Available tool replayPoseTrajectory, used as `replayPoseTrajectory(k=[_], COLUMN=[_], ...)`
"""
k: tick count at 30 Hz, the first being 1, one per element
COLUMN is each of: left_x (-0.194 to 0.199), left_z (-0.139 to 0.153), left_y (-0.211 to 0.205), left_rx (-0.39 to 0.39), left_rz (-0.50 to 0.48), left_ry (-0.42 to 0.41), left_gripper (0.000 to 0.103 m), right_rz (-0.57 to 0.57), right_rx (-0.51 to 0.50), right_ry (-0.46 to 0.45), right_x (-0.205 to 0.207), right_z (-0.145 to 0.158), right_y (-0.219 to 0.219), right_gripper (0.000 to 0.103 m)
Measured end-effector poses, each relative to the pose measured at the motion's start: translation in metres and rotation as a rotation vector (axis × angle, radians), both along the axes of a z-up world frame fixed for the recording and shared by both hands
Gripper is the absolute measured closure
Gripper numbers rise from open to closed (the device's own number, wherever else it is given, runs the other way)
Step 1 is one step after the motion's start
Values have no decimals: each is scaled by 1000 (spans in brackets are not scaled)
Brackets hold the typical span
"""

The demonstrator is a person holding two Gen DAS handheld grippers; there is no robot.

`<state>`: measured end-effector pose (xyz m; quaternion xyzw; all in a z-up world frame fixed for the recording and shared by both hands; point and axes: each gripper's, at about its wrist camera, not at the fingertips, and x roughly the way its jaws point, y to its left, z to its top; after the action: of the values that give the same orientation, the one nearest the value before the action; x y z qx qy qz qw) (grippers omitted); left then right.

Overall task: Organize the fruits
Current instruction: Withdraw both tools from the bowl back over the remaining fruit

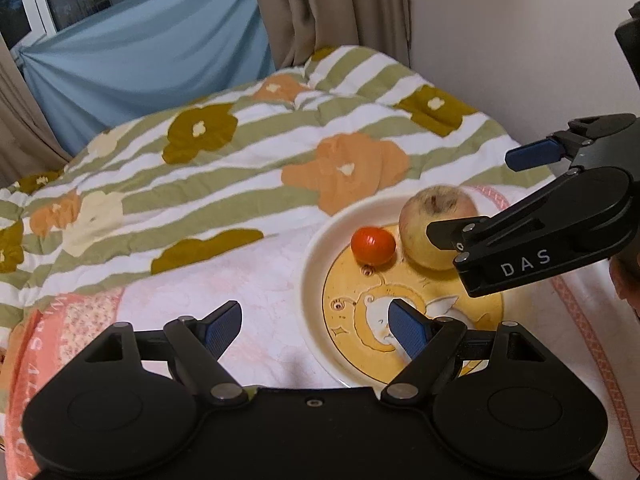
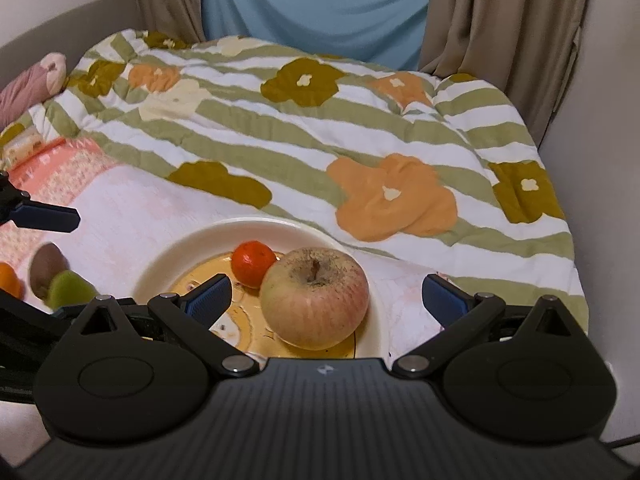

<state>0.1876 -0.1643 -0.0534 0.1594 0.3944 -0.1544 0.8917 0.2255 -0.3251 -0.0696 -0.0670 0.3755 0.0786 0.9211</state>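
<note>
Plate [image 2: 168, 258]: cream rim, yellow cartoon centre, resting on a pale pink towel [image 2: 132, 204] spread over the bed.

Apple [image 2: 315, 298]: large, yellow-pink, stem cavity up, sitting on the plate toward its right side. In the left wrist view the apple [image 1: 424, 216] is partly covered by a finger of the other tool.

Mandarin [image 2: 253, 263]: small, orange-red, on the plate, touching the apple's far left flank in the right wrist view; in the left wrist view the mandarin [image 1: 373, 245] sits just beside the apple with a narrow gap.

Right gripper [image 2: 326, 300]: fingers spread wide, one on each side of the apple, neither blue pad touching it.

Left gripper [image 1: 316, 330]: fingers spread wide, holding nothing; its right finger lies over the plate, its left finger over the towel.

Loose fruit on the towel, left of the plate: a green fruit [image 2: 70, 290], a brownish one [image 2: 45, 270] behind it, an orange one [image 2: 9, 280] at the frame edge. Blurred; kinds unclear.

Quilt [image 2: 320, 128]: green-and-white stripes, orange and olive flowers, covering the far bed.

Curtains [image 2: 500, 12]: beige, flanking a blue cloth [image 2: 316, 4].
</note>
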Motion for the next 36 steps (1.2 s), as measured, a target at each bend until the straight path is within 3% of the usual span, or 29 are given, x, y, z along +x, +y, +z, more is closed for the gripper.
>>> replayPoseTrajectory(k=[11,19,28,36], left_x=[-43,-81,-115,-134], left_z=[48,76,81,60], left_y=[41,96,159,200], left_rx=[-49,-83,-155,-138], left_rz=[17,58,103,104], left_ry=[-63,-109,-110,-50], left_gripper=[19,7,6,7], right_rz=[-61,-127,-215,-219], right_rx=[2,68,131,155], right_ry=[-59,-41,-1,24], right_x=[-58,-102,-145,-174], right_z=[66,91,94,73], right_y=[24,57,95,139], right_gripper=[0,0,0,0])
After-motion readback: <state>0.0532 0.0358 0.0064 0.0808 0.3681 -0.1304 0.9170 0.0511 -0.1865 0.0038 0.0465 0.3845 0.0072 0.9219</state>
